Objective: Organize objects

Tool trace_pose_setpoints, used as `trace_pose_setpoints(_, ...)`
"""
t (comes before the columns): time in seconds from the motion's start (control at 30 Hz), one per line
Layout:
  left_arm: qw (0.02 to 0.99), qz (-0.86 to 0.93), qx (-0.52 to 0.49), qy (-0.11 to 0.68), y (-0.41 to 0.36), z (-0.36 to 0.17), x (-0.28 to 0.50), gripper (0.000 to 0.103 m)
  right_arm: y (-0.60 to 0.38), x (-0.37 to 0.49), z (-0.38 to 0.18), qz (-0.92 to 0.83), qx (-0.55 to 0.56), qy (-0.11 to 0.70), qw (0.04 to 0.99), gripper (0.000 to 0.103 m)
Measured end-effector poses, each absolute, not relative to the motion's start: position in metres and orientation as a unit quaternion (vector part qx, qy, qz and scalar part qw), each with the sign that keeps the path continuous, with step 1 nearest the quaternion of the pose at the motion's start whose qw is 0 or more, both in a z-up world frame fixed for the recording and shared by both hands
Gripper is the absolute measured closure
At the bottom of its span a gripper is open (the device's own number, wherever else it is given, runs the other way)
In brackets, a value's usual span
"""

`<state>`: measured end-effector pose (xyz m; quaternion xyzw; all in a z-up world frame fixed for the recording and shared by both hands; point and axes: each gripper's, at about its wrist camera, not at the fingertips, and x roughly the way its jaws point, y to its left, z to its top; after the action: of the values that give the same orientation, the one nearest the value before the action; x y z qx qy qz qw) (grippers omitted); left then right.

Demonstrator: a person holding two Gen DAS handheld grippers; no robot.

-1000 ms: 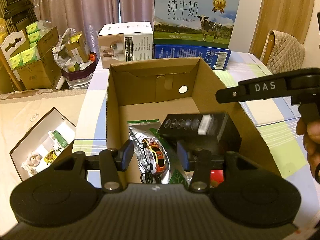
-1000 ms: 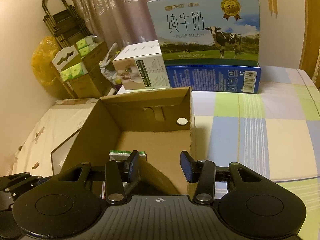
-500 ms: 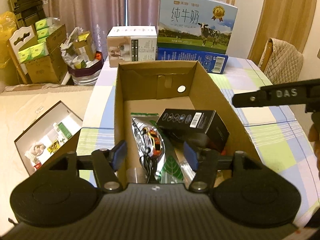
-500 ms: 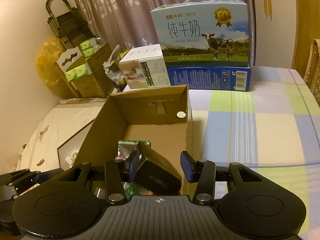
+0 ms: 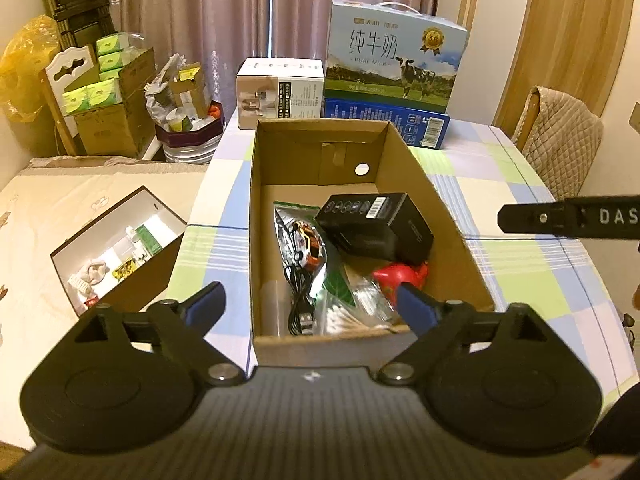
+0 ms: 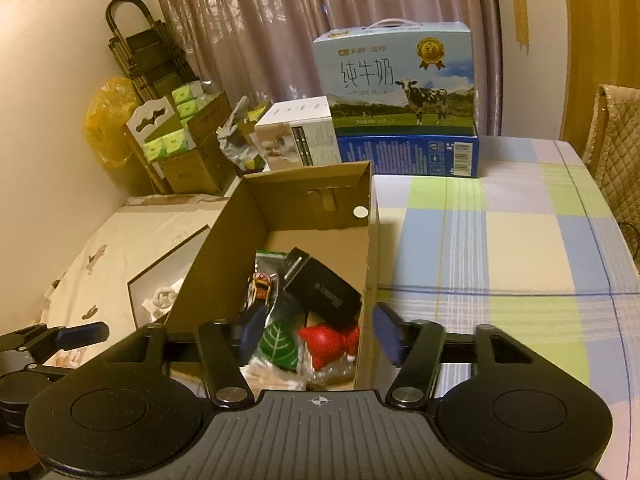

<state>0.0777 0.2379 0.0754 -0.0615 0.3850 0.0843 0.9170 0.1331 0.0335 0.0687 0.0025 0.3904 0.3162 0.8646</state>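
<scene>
An open cardboard box (image 5: 256,208) stands on the checked tablecloth. Inside lie a black carton (image 5: 376,224), a toy car (image 5: 306,246) on a silver bag, a red toy (image 5: 400,274), a black cable (image 5: 300,304) and cotton swabs (image 5: 344,322). My left gripper (image 5: 312,304) hovers over the box's near wall, its jaws opening wide with nothing gripped. My right gripper (image 6: 318,328) hangs above the box's near right corner (image 6: 366,320), its jaws opening too and holding nothing. The right view also shows the black carton (image 6: 320,288) and the red toy (image 6: 324,344).
At the table's far end a milk case (image 5: 392,60) sits on a blue box (image 5: 384,124), with a white box (image 5: 280,94) beside them. A padded chair (image 5: 560,148) stands at the right. A shallow open box (image 5: 116,248) lies on the bed at the left.
Both grippers have drawn back and upward from the cardboard box, and their jaws have spread wider. The black carton, blurred a second ago, now lies still inside the box.
</scene>
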Motion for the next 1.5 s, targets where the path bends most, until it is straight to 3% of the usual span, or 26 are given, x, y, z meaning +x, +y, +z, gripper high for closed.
trace_pose_setpoints(0.13, 0.917, 0.089, -0.066, 0.382, 0.229, 0.080, 0.060, 0.003, 0.022, 0.118, 0.073, 0.312, 0.001, 0.385, 0.869, 0.024)
trace_pose_setpoints(0.23, 0.919, 0.090, -0.065, 0.377, 0.222, 0.083, 0.046, 0.001, 0.014, 0.104, 0.075, 0.314, -0.001, 0.383, 0.869, 0.022)
trace_pose_setpoints(0.87, 0.918, 0.119, -0.074, 0.370, 0.205, 0.084, -0.016, 0.001, -0.023, 0.024, 0.048, 0.297, -0.030, 0.398, 0.868, 0.021)
trace_pose_setpoints(1.5, 0.911, 0.116, -0.075, 0.389, 0.182, 0.078, -0.039, 0.001, -0.043, 0.000, 0.044, 0.288, -0.032, 0.405, 0.867, 0.021)
